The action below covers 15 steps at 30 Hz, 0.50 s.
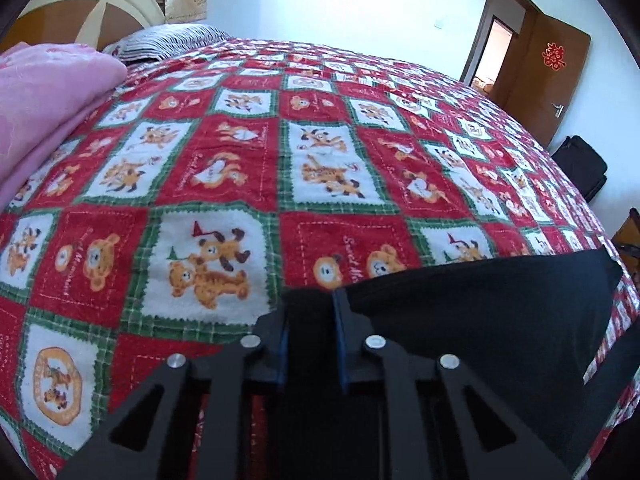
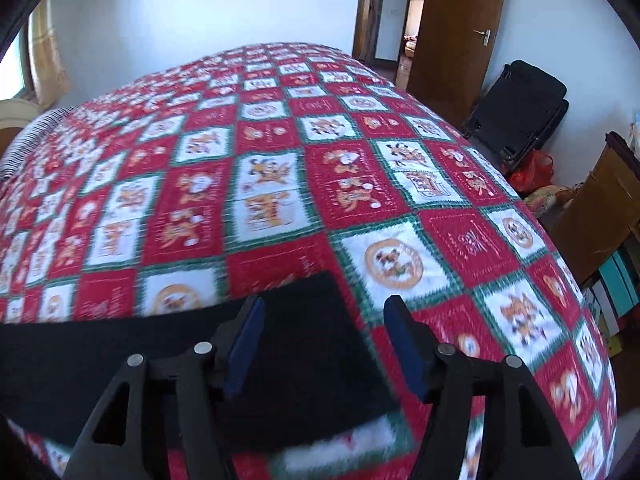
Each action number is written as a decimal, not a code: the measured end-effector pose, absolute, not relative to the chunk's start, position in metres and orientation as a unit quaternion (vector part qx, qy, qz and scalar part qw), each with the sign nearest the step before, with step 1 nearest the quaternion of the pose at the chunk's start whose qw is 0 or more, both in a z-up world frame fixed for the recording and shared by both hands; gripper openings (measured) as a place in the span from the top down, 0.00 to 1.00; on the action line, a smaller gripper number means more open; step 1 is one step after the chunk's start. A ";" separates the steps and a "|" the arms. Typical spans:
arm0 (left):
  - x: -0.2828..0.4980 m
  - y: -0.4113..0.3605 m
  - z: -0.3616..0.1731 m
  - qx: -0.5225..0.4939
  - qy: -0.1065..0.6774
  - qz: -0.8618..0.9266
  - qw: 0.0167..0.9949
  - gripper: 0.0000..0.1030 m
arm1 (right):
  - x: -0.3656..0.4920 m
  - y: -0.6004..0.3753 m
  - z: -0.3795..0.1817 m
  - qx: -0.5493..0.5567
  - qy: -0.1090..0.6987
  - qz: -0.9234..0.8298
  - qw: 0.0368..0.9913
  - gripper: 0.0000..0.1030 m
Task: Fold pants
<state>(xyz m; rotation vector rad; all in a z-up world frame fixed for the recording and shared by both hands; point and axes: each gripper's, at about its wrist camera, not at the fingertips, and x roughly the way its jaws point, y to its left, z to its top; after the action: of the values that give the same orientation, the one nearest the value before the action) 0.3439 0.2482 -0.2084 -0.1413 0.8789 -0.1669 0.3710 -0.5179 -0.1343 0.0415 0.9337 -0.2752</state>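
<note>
Black pants (image 1: 480, 312) lie flat on the quilt (image 1: 320, 160) near the bed edge, left gripper (image 1: 310, 312) pinched on one end, right gripper (image 2: 324, 328) gaping over the other corner; risk: a shallow right bite slips and skews the fold.

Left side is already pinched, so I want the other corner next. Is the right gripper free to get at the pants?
Probably yes: the right gripper is open above the pants corner, with nothing between.
</note>
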 end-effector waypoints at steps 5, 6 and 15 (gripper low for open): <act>0.348 0.245 -0.213 -0.063 0.429 -0.080 0.897 0.81 | 0.400 -0.538 -0.161 0.042 0.484 -0.120 0.866 0.38; 0.348 0.245 -0.213 -0.062 0.430 -0.080 0.897 0.81 | 0.403 -0.539 -0.165 0.044 0.488 -0.117 0.864 0.38; 0.348 0.238 -0.211 -0.039 0.431 -0.090 0.897 0.85 | 0.406 -0.537 -0.176 0.060 0.498 -0.080 0.862 0.82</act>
<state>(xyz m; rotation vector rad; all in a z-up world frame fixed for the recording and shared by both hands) 0.3482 0.2380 -0.2108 -0.0811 0.8933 -0.1860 0.4058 -0.5375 -0.1759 0.1266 1.0437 -0.1678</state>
